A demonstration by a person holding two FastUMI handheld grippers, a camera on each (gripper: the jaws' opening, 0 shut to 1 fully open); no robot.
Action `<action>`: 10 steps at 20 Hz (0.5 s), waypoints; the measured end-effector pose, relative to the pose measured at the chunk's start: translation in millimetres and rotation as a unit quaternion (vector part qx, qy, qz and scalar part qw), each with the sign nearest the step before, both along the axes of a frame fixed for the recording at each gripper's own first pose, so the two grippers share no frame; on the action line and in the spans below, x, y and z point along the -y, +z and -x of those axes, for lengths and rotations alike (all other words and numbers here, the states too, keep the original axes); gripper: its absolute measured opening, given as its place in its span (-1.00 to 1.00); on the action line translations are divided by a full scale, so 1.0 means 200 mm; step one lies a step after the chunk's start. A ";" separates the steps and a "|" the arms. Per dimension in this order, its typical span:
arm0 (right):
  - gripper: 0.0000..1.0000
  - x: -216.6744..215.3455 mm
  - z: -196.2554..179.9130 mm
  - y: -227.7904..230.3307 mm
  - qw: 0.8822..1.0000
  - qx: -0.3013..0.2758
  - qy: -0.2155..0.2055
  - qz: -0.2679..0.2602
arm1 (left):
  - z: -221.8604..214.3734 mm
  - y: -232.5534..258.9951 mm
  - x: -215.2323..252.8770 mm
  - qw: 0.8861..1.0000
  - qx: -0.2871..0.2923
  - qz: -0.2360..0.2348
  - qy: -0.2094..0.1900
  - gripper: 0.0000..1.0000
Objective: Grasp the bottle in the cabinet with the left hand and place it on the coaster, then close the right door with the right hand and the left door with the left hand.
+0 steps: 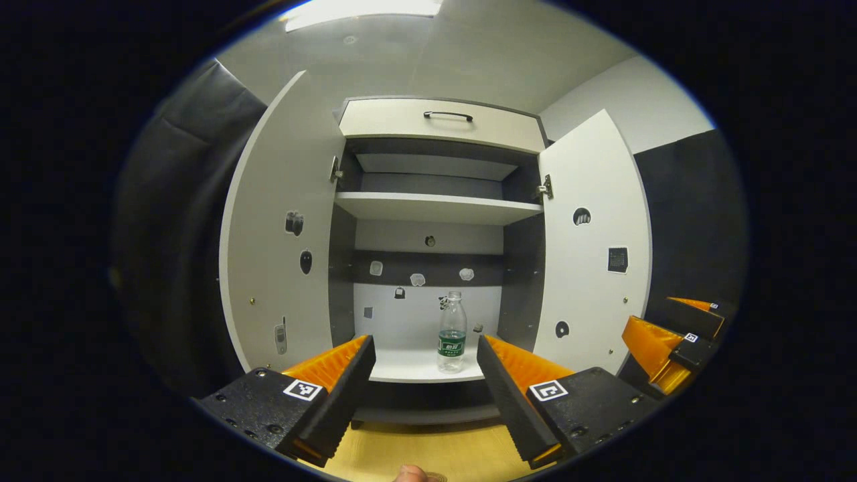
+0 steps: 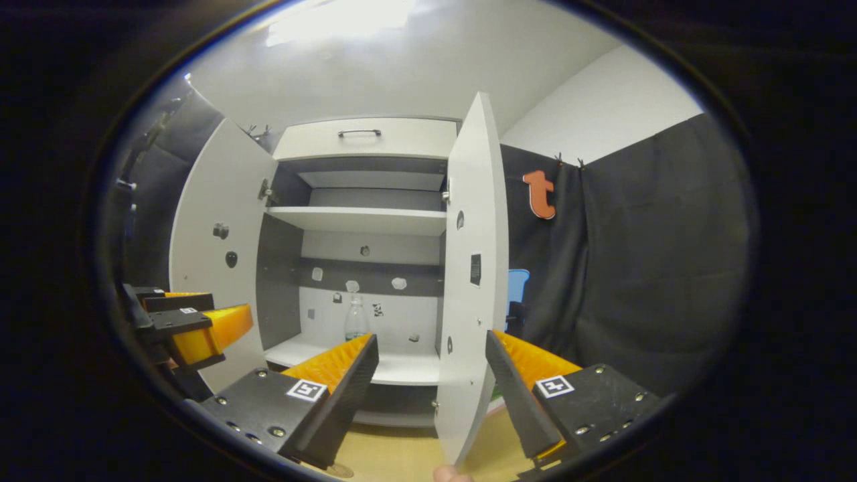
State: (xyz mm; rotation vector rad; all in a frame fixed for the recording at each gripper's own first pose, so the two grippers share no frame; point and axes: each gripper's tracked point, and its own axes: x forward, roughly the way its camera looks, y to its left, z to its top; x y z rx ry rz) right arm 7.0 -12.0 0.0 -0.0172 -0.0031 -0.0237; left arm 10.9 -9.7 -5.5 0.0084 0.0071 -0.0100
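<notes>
Left gripper (image 1: 425, 358) level, fingers spread wide, nothing between them; right gripper (image 2: 432, 358) likewise spread wide, empty; each visible at the other view's side edge, both aimed forward.

Cabinet shelves and what they carry

The cabinet's lower shelf (image 1: 408, 367) is a pale board carrying one clear bottle (image 1: 452, 333) with a green label, standing upright towards the right of its middle, near the front edge. Above the bottle, the upper shelf (image 1: 435, 207) is a matching pale board.
</notes>
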 end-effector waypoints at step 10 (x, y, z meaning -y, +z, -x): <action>0.95 0.18 0.03 -0.01 0.999 0.000 -0.038 0.010 | -0.23 -0.14 0.16 0.998 -0.034 0.016 -0.046 0.92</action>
